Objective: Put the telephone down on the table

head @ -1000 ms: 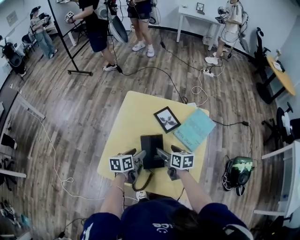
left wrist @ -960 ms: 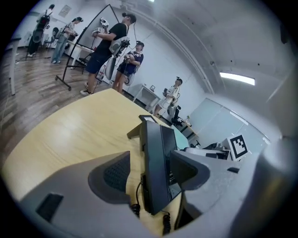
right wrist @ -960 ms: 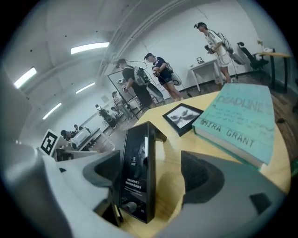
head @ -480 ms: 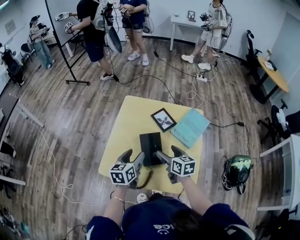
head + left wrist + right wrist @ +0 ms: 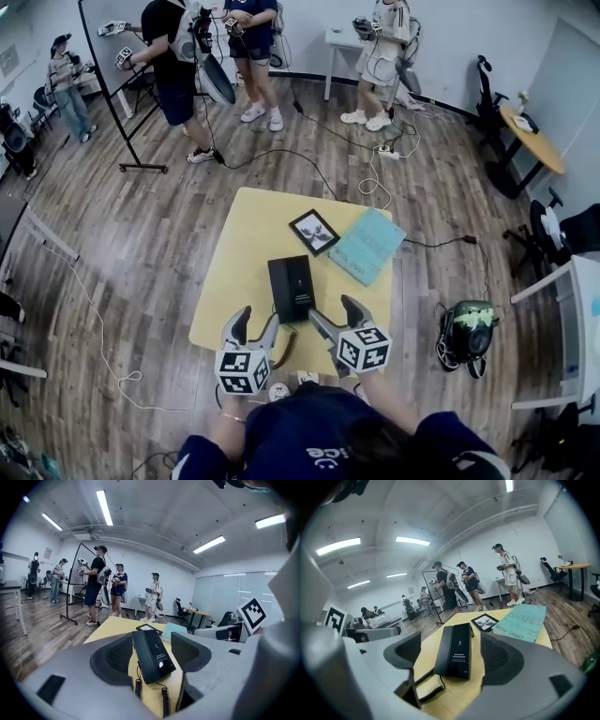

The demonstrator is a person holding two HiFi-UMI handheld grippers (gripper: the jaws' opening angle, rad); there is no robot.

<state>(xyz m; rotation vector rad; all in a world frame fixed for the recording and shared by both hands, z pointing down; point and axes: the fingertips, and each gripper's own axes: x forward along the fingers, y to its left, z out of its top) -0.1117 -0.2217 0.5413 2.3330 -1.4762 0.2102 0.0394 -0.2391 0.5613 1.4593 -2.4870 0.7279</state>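
Observation:
A black telephone (image 5: 292,288) lies flat on the yellow table (image 5: 238,277), handset in its cradle, with its coiled cord (image 5: 284,349) trailing toward the near edge. It also shows in the left gripper view, telephone (image 5: 152,655), and in the right gripper view, telephone (image 5: 455,651). My left gripper (image 5: 253,321) is open just short of the table's near edge, clear of the phone. On the other side, my right gripper (image 5: 332,312) is open too, nothing between its jaws, a little back from the phone's near end.
A framed picture (image 5: 313,232) and a teal book (image 5: 367,245) lie on the far part of the table. Several people stand at the back of the room. A green and black backpack (image 5: 466,330) sits on the floor to the right; cables run across the wood floor.
Both grippers have drawn back from the telephone toward the near table edge and opened away from it. The phone now rests alone on the table.

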